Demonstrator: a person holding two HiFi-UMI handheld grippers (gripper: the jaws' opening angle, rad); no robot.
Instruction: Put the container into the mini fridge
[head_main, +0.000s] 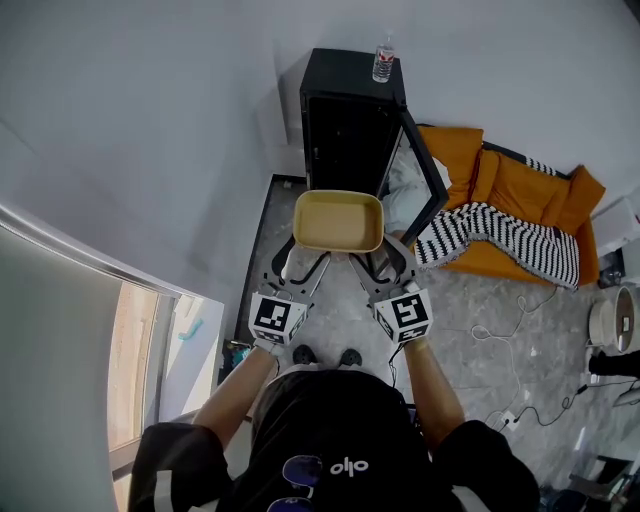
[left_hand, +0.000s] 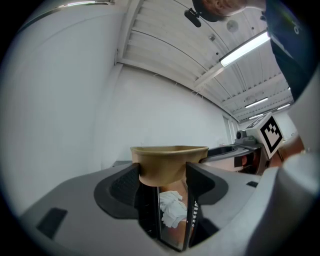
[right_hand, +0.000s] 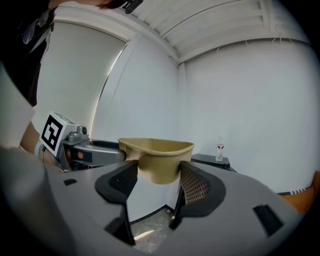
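Note:
A tan, empty container (head_main: 338, 220) is held up in front of the black mini fridge (head_main: 345, 130), whose door (head_main: 425, 165) stands open to the right. My left gripper (head_main: 300, 252) is shut on the container's near left corner and my right gripper (head_main: 385, 255) on its near right corner. In the left gripper view the container (left_hand: 169, 162) sits pressed between both pads of the left gripper (left_hand: 162, 175). The right gripper view shows the container (right_hand: 157, 155) clamped the same way in the right gripper (right_hand: 159, 180), with the fridge top (right_hand: 210, 160) behind.
A water bottle (head_main: 384, 58) stands on the fridge. An orange sofa (head_main: 520, 190) with a striped blanket (head_main: 500, 240) lies right of the door. Cables (head_main: 510, 400) trail over the floor at right. A window (head_main: 140, 350) and wall close off the left.

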